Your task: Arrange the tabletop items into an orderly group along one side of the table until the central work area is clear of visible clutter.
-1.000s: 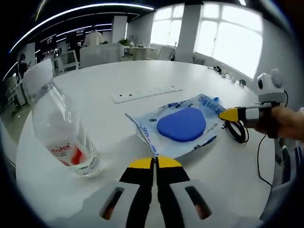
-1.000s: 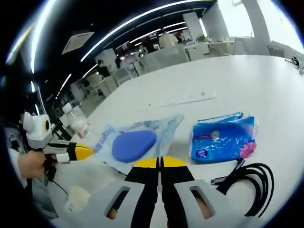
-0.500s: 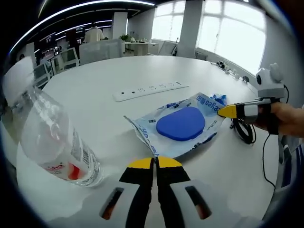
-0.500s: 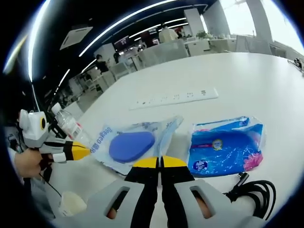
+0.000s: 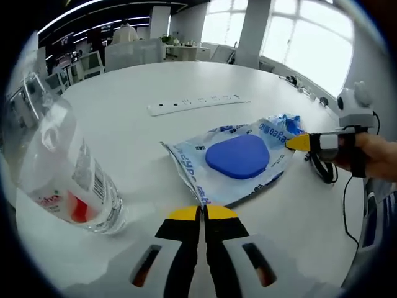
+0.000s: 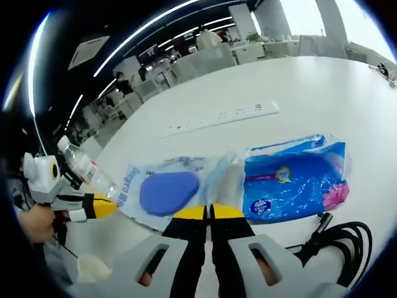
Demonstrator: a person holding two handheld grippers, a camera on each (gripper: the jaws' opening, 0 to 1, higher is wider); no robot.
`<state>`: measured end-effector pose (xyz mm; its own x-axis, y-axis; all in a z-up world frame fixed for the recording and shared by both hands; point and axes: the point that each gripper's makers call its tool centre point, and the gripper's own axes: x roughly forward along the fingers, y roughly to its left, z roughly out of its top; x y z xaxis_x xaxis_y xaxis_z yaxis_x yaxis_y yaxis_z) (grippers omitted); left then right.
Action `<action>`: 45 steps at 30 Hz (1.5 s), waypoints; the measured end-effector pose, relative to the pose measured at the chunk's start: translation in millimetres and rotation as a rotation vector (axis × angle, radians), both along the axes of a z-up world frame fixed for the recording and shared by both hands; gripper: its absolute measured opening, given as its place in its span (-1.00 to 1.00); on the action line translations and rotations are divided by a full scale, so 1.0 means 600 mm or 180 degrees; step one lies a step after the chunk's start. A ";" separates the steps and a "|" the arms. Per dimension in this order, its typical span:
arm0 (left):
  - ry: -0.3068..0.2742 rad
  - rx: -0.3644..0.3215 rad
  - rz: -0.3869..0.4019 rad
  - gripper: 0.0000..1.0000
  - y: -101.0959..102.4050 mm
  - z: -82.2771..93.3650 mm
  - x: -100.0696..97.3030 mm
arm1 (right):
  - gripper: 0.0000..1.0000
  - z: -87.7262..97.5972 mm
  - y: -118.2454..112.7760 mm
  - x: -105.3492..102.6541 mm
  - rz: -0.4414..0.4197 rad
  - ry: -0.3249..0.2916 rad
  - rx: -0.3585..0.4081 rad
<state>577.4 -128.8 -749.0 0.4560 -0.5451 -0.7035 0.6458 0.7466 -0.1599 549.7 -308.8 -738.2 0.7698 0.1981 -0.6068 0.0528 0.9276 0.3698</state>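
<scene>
Your left gripper (image 5: 203, 213) and right gripper (image 6: 209, 212) have both advanced toward the clear pouch holding the blue pad (image 5: 239, 156), mid-surface (image 5: 124, 124). Both sets of fingers are together, apparently empty. The blue packet (image 6: 294, 180) lies just right; the water bottle (image 5: 59, 174) stands near left.

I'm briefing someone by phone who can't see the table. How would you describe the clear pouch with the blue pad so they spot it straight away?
On the white table, look just in front of the long power strip. The pouch lies flat between the water bottle and a blue packet. It is see-through with blue print and holds one plain, rounded blue pad; the packet is solid blue.
</scene>
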 end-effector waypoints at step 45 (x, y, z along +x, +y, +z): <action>-0.0320 -0.0364 -0.0013 -0.67 0.017 0.054 -0.051 | -0.38 0.038 0.036 -0.104 -0.0324 -0.0132 0.0661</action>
<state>546.7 -118.9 -716.4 0.5187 -0.6210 -0.5876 0.6659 0.7245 -0.1780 487.3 -287.4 -715.2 0.8155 0.2355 -0.5287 0.1230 0.8221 0.5559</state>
